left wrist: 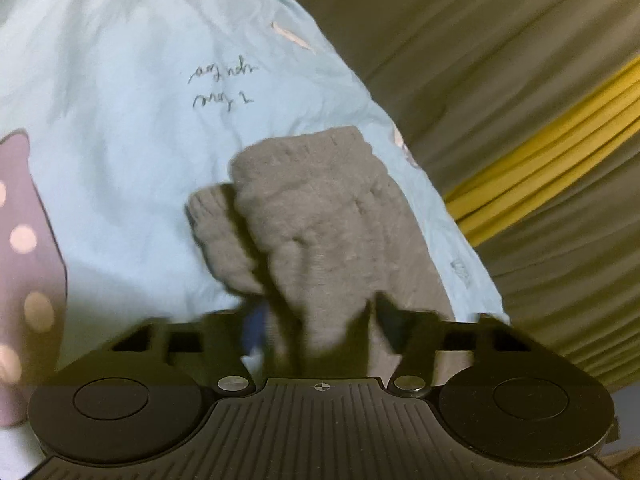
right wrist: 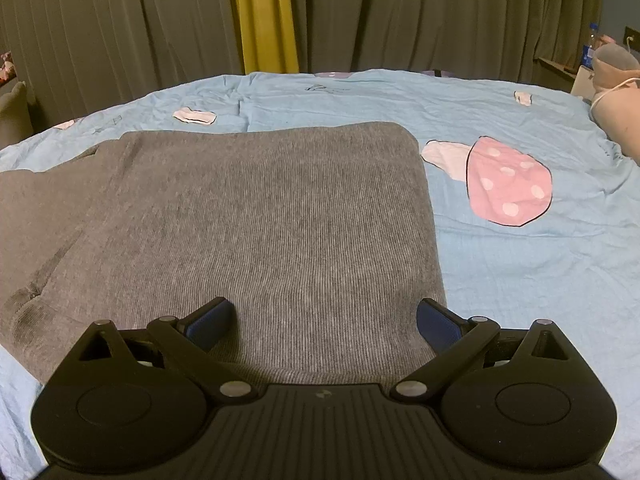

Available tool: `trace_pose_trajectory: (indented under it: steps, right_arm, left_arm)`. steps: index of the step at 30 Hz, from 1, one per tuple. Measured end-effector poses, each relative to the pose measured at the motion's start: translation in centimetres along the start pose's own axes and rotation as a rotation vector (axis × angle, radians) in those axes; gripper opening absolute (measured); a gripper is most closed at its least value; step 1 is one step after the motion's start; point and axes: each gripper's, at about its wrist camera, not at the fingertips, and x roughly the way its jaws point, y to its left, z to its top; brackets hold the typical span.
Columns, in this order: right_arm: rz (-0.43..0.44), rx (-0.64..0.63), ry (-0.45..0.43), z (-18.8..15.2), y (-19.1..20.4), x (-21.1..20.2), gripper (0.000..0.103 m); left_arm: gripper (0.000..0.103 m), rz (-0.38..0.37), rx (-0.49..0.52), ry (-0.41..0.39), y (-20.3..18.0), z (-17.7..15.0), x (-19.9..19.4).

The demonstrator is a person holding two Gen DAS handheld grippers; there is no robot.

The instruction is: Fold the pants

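The grey knit pants (right wrist: 260, 220) lie flat on the light blue bedsheet (right wrist: 500, 264), folded edge on the right. My right gripper (right wrist: 324, 320) is open just above the pants' near edge, its blue pads (right wrist: 210, 320) apart and holding nothing. In the left wrist view, my left gripper (left wrist: 320, 320) is shut on a bunched end of the grey pants (left wrist: 320, 220), lifted above the sheet (left wrist: 120, 140). The view is blurred and the fabric hides the fingertips.
The sheet has a pink spotted mushroom print (right wrist: 508, 180) right of the pants. Dark curtains with a yellow strip (right wrist: 264, 16) hang behind the bed. A person's arm (right wrist: 616, 112) and a bottle (right wrist: 590, 46) are at the far right.
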Motion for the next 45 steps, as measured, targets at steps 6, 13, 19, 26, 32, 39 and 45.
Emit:
trace_pose_trajectory:
  steps: [6,13,19,26,32,39,45]
  right_arm:
    - [-0.003,0.005,-0.004,0.0,0.0,0.1,0.099]
    - [0.005,0.034,-0.023,0.2,-0.5,-0.3,0.099]
    - [0.003,0.127,-0.101,0.7,-2.1,-1.5,0.099]
    - [0.062,0.300,-0.196,1.2,-5.5,-4.1,0.099]
    - [0.140,0.373,-0.184,0.5,-7.2,-5.2,0.099]
    - [0.262,0.269,-0.191,0.9,-5.1,-5.4,0.099]
    - [0.213,-0.280,-0.315,1.6,2.8,-4.8,0.099]
  left_arm:
    - [0.061,0.029,-0.072,0.034,1.1,0.3,1.4]
    - [0.023,0.073,0.267,-0.149,-6.6,-1.3,-2.4]
    - [0.019,-0.172,0.715,-0.272,-18.8,-8.0,-8.6]
    - [0.035,-0.413,1.157,-0.128,-28.2,-24.7,-7.8]
    - [0.055,-0.249,1.385,0.201,-26.5,-35.1,-1.9]
    - [0.093,-0.275,1.077,0.093,-23.2,-28.5,-6.5]
    - [0.094,-0.194,0.767,0.086,-20.4,-21.4,-5.3]
